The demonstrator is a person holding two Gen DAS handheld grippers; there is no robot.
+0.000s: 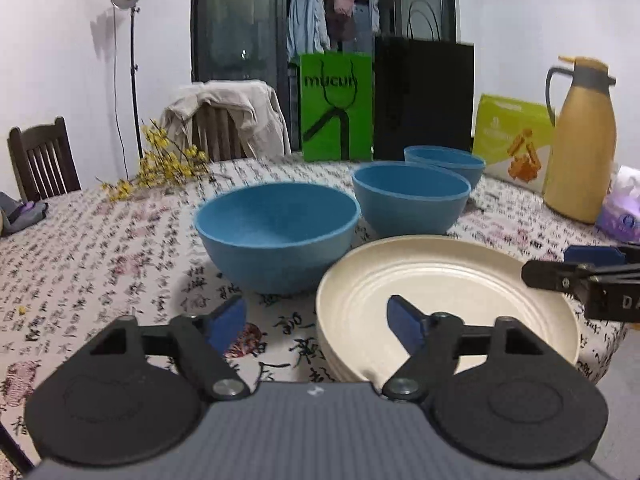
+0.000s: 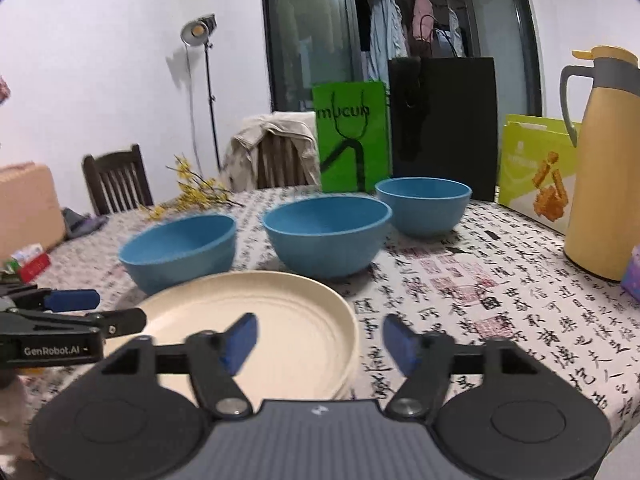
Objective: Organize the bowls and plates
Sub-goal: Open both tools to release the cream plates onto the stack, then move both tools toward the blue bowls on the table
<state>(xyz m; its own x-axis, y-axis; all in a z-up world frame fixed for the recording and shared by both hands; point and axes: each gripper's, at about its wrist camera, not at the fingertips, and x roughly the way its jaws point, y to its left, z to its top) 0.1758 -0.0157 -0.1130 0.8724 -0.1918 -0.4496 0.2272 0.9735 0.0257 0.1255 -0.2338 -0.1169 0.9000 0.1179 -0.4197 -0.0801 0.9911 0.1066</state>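
Bowls: three blue ones stand in a slanted row on the patterned table (image 1: 100, 248), each apart from the next; left bowl (image 1: 276, 236) nearest the front edge, middle bowl (image 1: 410, 196) behind it, far bowl (image 1: 444, 164) close to the bags at the back edge
Left gripper (image 1: 316, 322): jaws wide open and empty; one blue pad hangs over the cloth, the other over the plates' rim, neither pressing on it
Plates: cream stack (image 1: 444, 292) at the front edge, just in front of the left and middle bowls; several rims show at its side
Right gripper (image 2: 320, 340): also open and empty, astride the right rim of the stack without touching it
Back right corner: yellow jug (image 1: 580, 140) and a green box (image 1: 512, 136), not part of the job
Step in hand: plates seem already stacked; both tongs are free, so the bowls come next, I think
Next move: reach over the plates to the left bowl, close on its rim, lift it and nest it into a neighbour, keeping it level
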